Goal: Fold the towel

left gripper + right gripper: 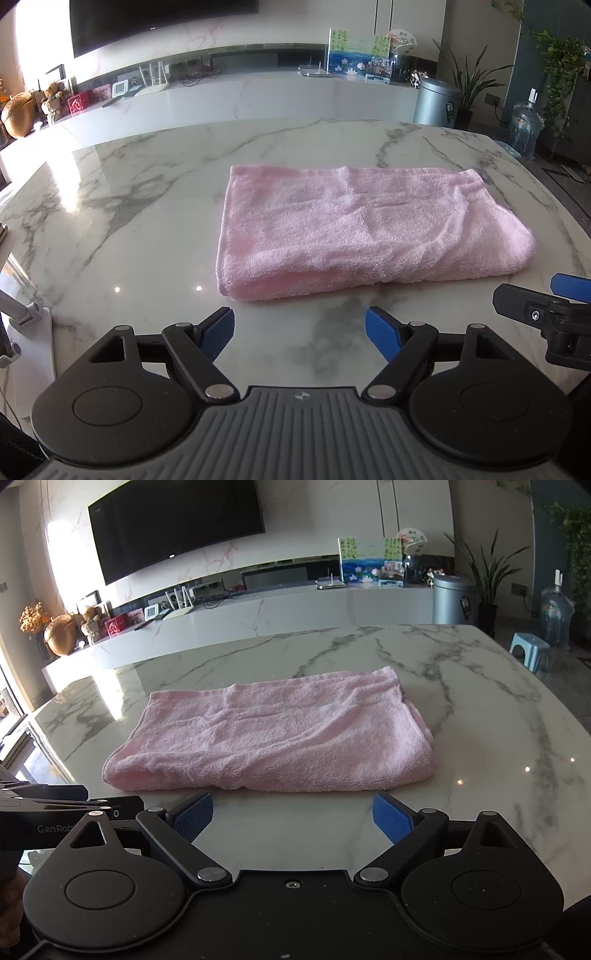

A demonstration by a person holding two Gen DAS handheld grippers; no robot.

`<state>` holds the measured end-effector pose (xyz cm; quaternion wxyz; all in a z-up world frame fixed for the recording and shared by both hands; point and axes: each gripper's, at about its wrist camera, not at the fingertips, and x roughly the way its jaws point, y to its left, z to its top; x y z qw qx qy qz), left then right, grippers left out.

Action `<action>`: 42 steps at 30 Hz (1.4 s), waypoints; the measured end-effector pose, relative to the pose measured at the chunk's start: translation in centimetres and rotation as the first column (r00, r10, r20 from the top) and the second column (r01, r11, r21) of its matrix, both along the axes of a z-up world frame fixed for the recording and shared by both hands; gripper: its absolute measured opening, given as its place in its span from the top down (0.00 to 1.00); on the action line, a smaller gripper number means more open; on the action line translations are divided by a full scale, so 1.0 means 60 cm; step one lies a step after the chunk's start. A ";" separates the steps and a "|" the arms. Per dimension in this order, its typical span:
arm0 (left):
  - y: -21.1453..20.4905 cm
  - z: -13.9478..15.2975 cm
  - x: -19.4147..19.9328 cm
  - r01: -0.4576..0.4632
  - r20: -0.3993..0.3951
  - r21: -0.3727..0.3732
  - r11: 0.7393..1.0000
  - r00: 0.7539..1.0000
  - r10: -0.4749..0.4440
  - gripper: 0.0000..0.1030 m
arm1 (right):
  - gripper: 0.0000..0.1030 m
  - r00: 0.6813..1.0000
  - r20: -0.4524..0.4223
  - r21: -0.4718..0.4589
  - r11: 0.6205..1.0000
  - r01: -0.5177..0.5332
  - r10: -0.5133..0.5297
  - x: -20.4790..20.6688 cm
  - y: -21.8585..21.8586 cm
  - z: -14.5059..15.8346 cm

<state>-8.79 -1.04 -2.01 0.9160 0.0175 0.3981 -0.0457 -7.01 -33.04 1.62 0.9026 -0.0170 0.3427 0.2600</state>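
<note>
On the body of the left hand-held gripper, seen at the left edge of the right wrist view, the partial lettering "GenRob" can be read; no other writing is legible, and the label on the bin is too small to make out. The left hand-held gripper (pixel 299 335) is held spread wide, its blue pads (pixel 218 334) well apart with nothing between them, hovering just short of the near edge of the pink towel (pixel 354 232). The towel is laid folded into a thick rectangle on the white marble surface (pixel 129 229), with its long folded edge toward the grippers and its right end bunched and rounded. The right hand-held gripper (pixel 293 816) is likewise released, its blue pads (pixel 392 816) set wide apart and empty, close to the towel's near edge but not touching it. Beyond the surface, from left to right, a teddy bear (pixel 90 622), a dark television (pixel 173 524), a painted picture (pixel 369 563), a grey bin (pixel 452 600), a potted plant (pixel 487 576), a blue stool (pixel 530 650) and a water bottle (pixel 557 614) are seen.
</note>
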 end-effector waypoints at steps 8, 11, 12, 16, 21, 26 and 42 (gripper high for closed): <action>-0.003 -0.004 0.000 -0.004 0.024 0.015 1.000 1.000 0.004 0.23 | 0.10 1.000 0.002 -0.028 0.999 -0.020 0.021 -0.005 0.009 -0.006; -0.003 -0.005 0.000 0.004 0.031 0.004 1.000 1.000 -0.004 0.23 | 0.10 1.000 -0.002 -0.015 1.000 -0.020 0.020 -0.005 0.007 -0.006; -0.004 -0.006 0.000 0.007 0.030 0.005 1.000 1.000 -0.008 0.23 | 0.10 1.000 -0.004 -0.014 1.000 -0.021 0.021 -0.005 0.008 -0.006; -0.005 -0.004 -0.003 0.005 0.044 0.021 1.000 0.999 -0.006 0.23 | 0.10 1.000 -0.004 -0.021 0.999 -0.027 0.027 -0.006 0.012 -0.006; -0.003 -0.006 -0.001 0.008 0.027 -0.004 1.000 1.000 -0.007 0.23 | 0.10 0.999 -0.001 -0.024 0.999 -0.034 0.034 -0.008 0.016 -0.007; -0.009 -0.010 0.000 0.009 0.014 0.025 1.000 1.000 -0.009 0.23 | 0.10 1.000 0.003 -0.031 0.999 -0.030 0.030 -0.010 0.018 -0.007; -0.011 -0.016 0.000 0.014 -0.004 0.038 0.999 1.000 -0.014 0.23 | 0.10 1.000 0.002 -0.038 0.999 -0.023 0.023 -0.006 0.019 -0.007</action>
